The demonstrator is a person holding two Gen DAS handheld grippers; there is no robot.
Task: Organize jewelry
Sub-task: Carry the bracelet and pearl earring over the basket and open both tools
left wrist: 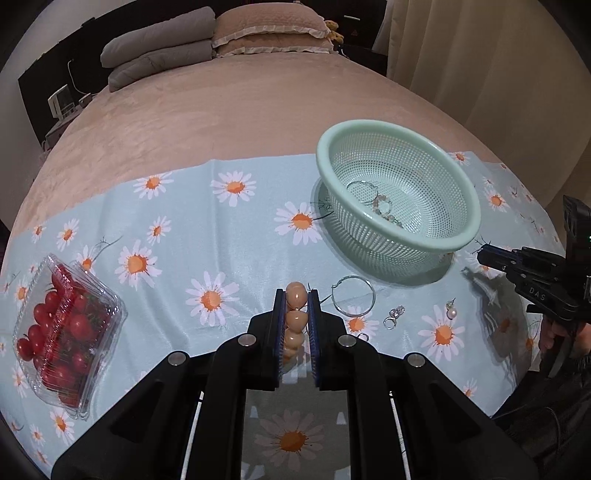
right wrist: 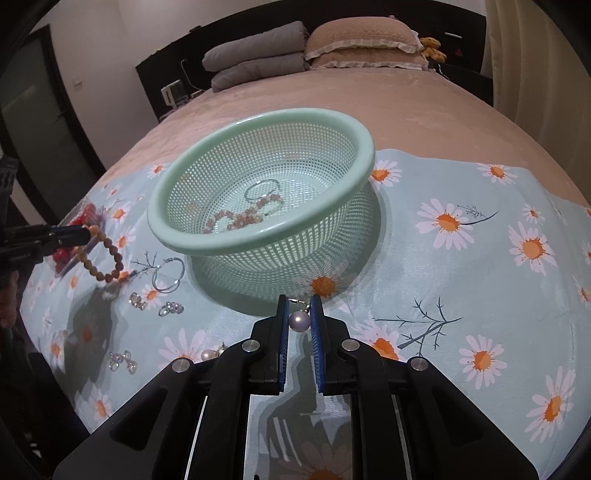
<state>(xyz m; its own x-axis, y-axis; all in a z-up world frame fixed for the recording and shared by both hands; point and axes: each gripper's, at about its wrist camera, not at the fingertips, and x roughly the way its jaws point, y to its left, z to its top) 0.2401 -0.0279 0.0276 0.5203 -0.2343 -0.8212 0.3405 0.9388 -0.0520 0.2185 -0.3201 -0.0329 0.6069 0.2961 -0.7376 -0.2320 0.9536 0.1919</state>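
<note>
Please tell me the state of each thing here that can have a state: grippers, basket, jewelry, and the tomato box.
Left gripper: shut on bead bracelet.
Right gripper: shut on pearl earring.
Basket: upright, holds a bracelet and a hoop.
Hoop earring: lying on the cloth.
Tomato box: lid closed.

A bed covered in a tan plush blanket is seen, with a light blue daisy-print cloth spread across it. A mint green basket is set on the cloth. Just in front of the basket a silver hoop is laid, with small crystal rings and a pearl earring near it. Well to the left of the basket a clear box of cherry tomatoes is placed. Far behind the basket, folded grey quilts and tan pillows are stacked.
</note>
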